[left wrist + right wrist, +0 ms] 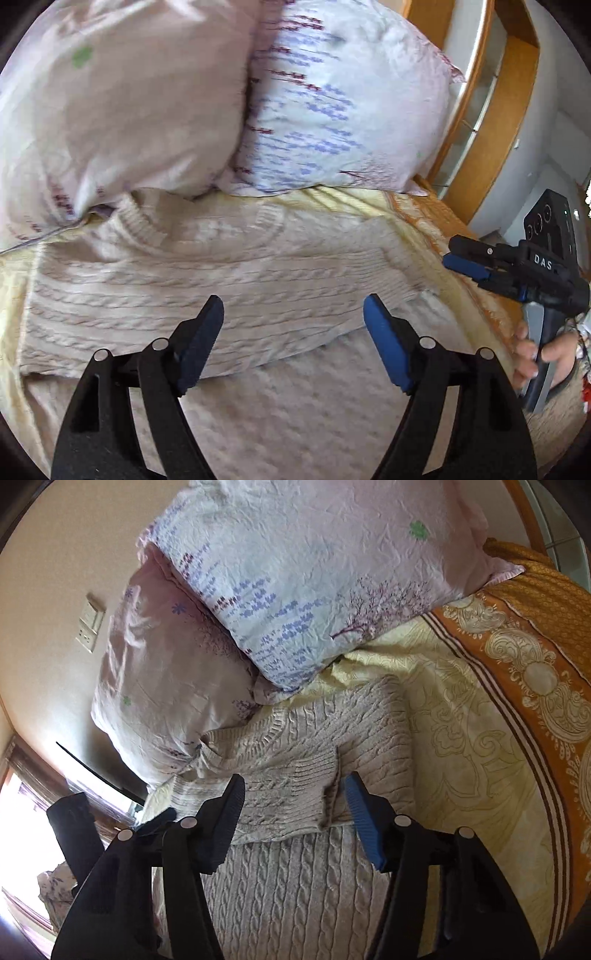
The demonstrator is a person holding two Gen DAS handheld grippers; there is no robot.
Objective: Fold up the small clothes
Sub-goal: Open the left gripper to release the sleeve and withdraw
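Both jaws spread, holding nothing: left gripper and right gripper should pinch the sweater hem corners evenly, 1 each.

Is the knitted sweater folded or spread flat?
Partly folded: the cable-knit sweater has a sleeve laid across its body.
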